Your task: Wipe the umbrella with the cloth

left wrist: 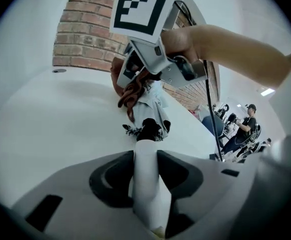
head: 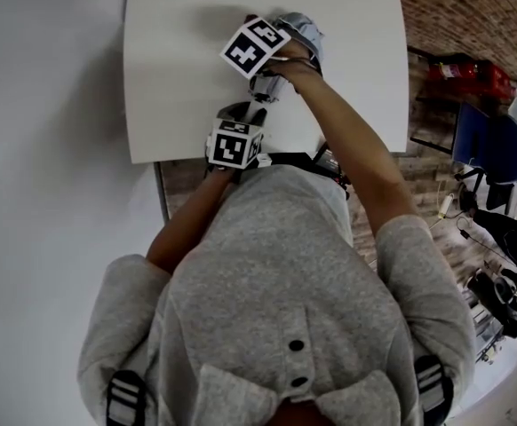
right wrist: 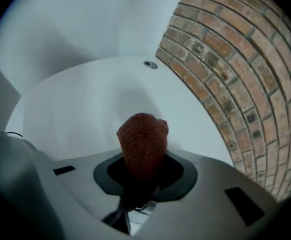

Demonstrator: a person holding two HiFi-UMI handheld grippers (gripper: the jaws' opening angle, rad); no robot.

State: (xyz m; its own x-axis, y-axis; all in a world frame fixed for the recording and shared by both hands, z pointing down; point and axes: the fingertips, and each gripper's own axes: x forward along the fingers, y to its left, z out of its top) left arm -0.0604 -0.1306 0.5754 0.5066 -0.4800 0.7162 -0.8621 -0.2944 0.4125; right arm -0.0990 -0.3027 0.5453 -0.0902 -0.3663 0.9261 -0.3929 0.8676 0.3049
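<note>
Left gripper (left wrist: 146,159): jaws clamped on the umbrella's white handle (left wrist: 148,184), which sticks out straight ahead between them. The folded grey umbrella (left wrist: 153,111) runs from there away from the table's (head: 187,78) near edge toward its middle, right of centre. Can't tell if it rests on the tabletop.

Right gripper (right wrist: 143,170): jaws shut on the red-brown cloth (right wrist: 143,136), a wad poking out past the tips. From the left gripper view, the cloth sits against the far end of the umbrella fabric, right under that gripper.
</note>
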